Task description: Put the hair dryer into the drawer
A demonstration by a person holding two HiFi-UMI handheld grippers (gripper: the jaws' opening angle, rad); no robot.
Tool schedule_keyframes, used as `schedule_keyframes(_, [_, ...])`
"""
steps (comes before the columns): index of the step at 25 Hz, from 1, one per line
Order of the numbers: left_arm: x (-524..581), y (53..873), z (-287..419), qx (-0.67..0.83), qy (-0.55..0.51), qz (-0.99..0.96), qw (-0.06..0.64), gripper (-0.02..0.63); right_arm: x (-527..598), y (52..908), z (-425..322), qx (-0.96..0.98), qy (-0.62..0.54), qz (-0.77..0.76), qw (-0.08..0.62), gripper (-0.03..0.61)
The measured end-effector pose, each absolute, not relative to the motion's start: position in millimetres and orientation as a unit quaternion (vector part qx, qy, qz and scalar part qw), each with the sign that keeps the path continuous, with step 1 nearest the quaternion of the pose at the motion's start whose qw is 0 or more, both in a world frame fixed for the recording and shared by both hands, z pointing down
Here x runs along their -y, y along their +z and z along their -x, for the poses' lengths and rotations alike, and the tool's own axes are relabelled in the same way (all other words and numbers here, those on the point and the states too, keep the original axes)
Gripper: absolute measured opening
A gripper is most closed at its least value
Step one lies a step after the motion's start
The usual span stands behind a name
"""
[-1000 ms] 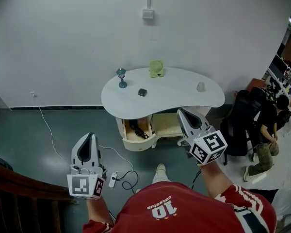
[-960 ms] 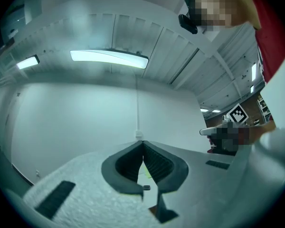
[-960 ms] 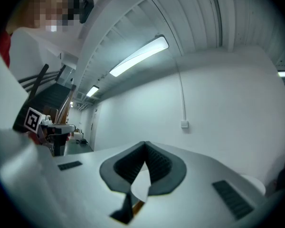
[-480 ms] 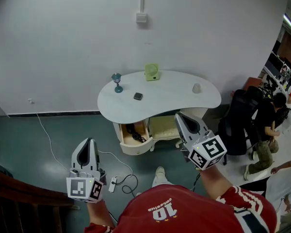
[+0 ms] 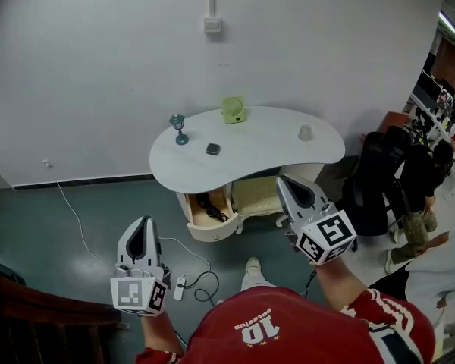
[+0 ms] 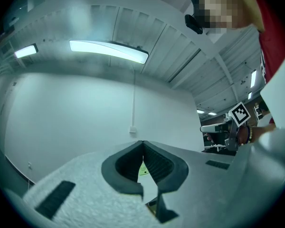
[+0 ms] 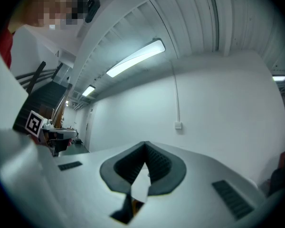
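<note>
The fingers [image 6: 157, 164] of the left gripper [image 5: 141, 224] are pressed together with nothing between them. The fingers [image 7: 128, 167] of the right gripper [image 5: 285, 182] are closed the same way, also empty.

In the head view the left gripper sits at the lower left of the frame, above the floor [image 5: 76, 226]. The right gripper sits just right of centre, and its tip overlaps the front of the counter [image 5: 265, 146] in the picture. Whether it touches anything there cannot be told.

Between the 2 grippers, under the counter's left half, 1 drawer [image 5: 211, 230] stands pulled out. A dark thing with a coiled cord lies inside it, most likely the hair dryer [image 5: 210, 205], so the main placing looks done.

What seems left is shutting the drawer:
- Check that no loop of cord hangs over the rim, or it will jam.
- Keep the fingers closed and set them flat on the middle of the drawer front.
- Push straight toward the wall at the top of the frame. A push off to 1 side could skew the drawer on its runners.
- Step around the power strip [image 5: 180, 286] and its cable, which lie on the floor at lower centre.
</note>
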State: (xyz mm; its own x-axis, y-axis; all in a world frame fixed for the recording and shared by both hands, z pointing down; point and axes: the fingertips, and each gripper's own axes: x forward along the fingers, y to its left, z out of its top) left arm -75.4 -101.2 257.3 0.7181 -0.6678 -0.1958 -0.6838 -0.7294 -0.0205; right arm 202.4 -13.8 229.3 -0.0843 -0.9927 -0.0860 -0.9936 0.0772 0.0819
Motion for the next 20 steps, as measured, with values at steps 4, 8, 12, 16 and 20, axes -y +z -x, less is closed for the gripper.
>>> schedule_keyframes(4, [102.1, 255.6, 70.9, -0.362, 0.088, 0.927, 0.046, 0.0, 17.0, 229.8, -206.9, -0.733, 0.052, 0.678, 0.0, 0.002])
schedule_keyframes(8, [100.2, 255.1, 67.7, -0.359, 0.088, 0.928, 0.047, 0.0, 17.3, 230.6, -206.1, -0.74, 0.045, 0.671, 0.01, 0.002])
schedule_keyframes(12, [101.1, 256.4, 65.8, -0.358, 0.087, 0.929, 0.048, 0.0, 18.3, 230.6, -206.7, -0.74, 0.041, 0.672, 0.016, 0.002])
schedule_keyframes(16, [101.6, 259.4, 63.3, -0.358, 0.086, 0.929, 0.048, 0.0, 18.9, 229.9, -205.7, -0.741, 0.046, 0.669, 0.018, 0.002])
schedule_keyframes(20, [103.5, 255.1, 60.1, -0.355, 0.089, 0.929, 0.05, 0.0, 23.7, 227.0, -206.2, -0.741, 0.047, 0.67, 0.017, 0.002])
